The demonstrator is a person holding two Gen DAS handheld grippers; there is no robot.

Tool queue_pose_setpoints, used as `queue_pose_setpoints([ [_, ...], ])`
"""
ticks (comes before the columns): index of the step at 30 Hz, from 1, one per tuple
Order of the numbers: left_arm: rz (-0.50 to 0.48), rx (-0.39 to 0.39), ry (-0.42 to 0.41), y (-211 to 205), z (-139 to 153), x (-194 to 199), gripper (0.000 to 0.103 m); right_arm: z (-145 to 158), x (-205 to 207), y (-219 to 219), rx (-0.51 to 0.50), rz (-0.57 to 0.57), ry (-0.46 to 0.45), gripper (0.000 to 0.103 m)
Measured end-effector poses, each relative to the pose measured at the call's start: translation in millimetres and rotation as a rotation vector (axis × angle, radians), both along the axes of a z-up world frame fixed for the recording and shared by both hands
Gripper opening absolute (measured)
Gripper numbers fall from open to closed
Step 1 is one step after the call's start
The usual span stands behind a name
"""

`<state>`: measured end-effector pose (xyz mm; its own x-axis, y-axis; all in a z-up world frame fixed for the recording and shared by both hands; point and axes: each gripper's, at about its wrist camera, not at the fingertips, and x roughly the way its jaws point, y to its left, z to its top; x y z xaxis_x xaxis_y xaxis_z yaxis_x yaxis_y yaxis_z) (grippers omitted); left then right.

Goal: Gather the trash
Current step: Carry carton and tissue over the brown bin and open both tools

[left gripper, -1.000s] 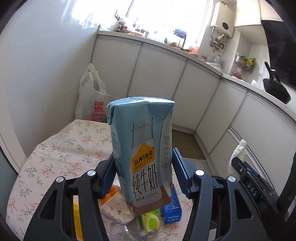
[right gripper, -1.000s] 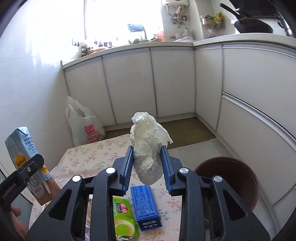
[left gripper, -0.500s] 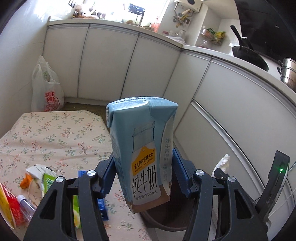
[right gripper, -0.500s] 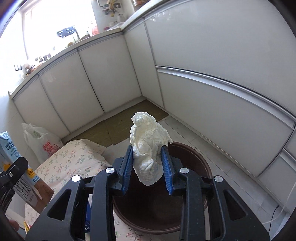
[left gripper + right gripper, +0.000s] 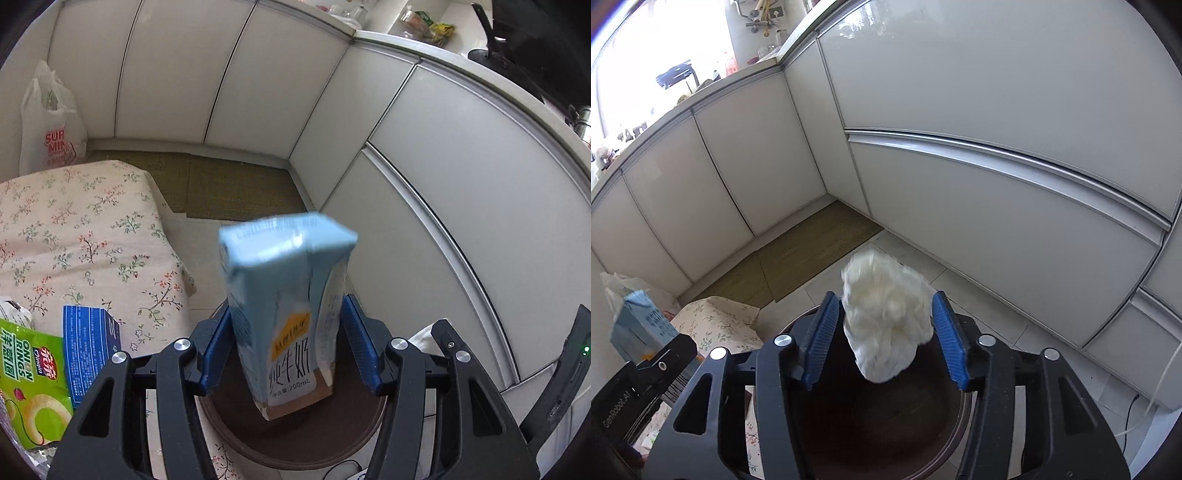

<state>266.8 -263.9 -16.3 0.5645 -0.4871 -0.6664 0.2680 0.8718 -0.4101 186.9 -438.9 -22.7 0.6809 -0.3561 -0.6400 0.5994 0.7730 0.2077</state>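
my right gripper [image 5: 884, 341] is opening over the brown bin [image 5: 879, 435] — the crumpled tissue [image 5: 886, 317] sits blurred between its fingers, clear of both blue pads. my left gripper [image 5: 284, 349] holds over the same bin; the milk carton [image 5: 286, 314] stands between its fingers, a gap showing at each pad. an onion rings packet [image 5: 29, 387] and blue box [image 5: 86, 347] lie on the floral worktop [image 5: 85, 236].

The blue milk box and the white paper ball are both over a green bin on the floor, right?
Almost. The bin is dark brown, not green; the right wrist view shows it best. The rest holds: the blue milk box sits between the left gripper's pads and the white paper ball between the right gripper's opening jaws, both over that bin.
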Motion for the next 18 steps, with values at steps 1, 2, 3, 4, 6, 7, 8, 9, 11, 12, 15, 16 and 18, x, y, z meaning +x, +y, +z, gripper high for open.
queue_pose_setpoints([
  [1,0.002,-0.005,0.008,0,-2,0,0.057,-1,0,-2,0.003,-0.008,0.002,0.052],
  [2,0.003,-0.006,0.011,1,-3,-1,0.057,0,0,-4,0.005,-0.016,0.004,0.054],
  [3,0.001,-0.004,0.01,2,-4,-2,0.057,-1,-1,-5,0.006,-0.023,0.006,0.056],
  [4,0.001,0.001,0.008,2,-4,-3,0.057,-1,-1,-6,0.005,-0.028,0.007,0.059],
  [6,0.001,0.006,0.004,2,-3,-5,0.058,-1,-4,-7,0.002,-0.036,0.006,0.062],
  [7,0.002,0.01,0.002,2,-3,-6,0.06,0,-5,-7,0.001,-0.038,0.004,0.065],
  [8,0.005,0.015,-0.001,2,-1,-5,0.064,-1,-4,-8,0.0,-0.041,0.003,0.068],
  [9,0.006,0.02,-0.006,1,0,-6,0.064,0,-4,-8,-0.002,-0.045,0.001,0.069],
  [11,0.01,0.034,-0.023,2,3,-7,0.064,1,-4,-8,-0.008,-0.049,0.001,0.074],
  [12,0.013,0.042,-0.031,2,5,-8,0.066,1,-5,-8,-0.012,-0.051,0.004,0.076],
  [15,0.026,0.054,-0.037,5,8,-8,0.072,2,-4,-7,-0.011,-0.062,0.003,0.085],
  [16,0.031,0.057,-0.037,7,8,-8,0.072,3,-5,-8,-0.009,-0.064,0.001,0.087],
  [18,0.039,0.066,-0.038,8,9,-9,0.075,5,-6,-8,-0.01,-0.07,-0.005,0.092],
])
